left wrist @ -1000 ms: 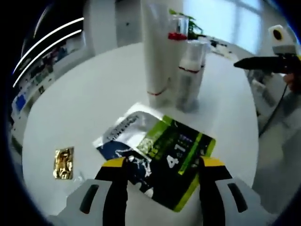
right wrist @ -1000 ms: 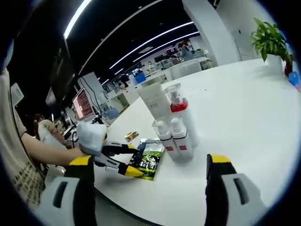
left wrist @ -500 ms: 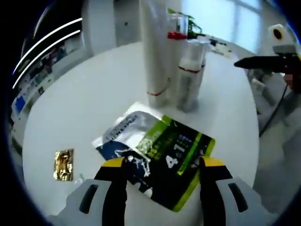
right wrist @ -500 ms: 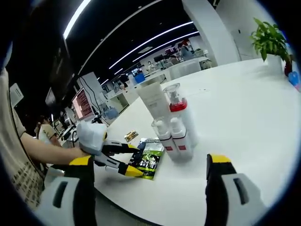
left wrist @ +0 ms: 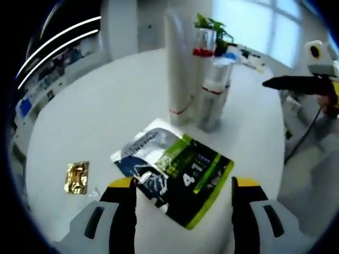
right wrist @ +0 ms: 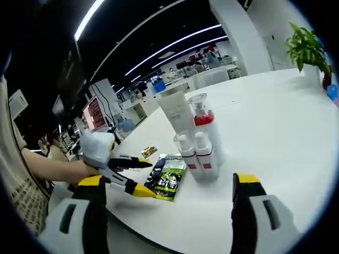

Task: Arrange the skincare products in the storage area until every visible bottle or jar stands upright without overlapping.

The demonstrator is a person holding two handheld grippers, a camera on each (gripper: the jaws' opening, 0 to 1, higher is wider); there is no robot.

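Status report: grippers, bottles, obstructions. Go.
Left gripper open over flat sachets. Right gripper open, empty. Bottles and tube clustered upright, touching. Gold packet lies apart.

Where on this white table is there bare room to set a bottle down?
Bare white table lies between the bottle cluster and the potted plant, and also between the gold foil sachet and the cluster. It is crowded around the green-and-black sachets, beside the left gripper.
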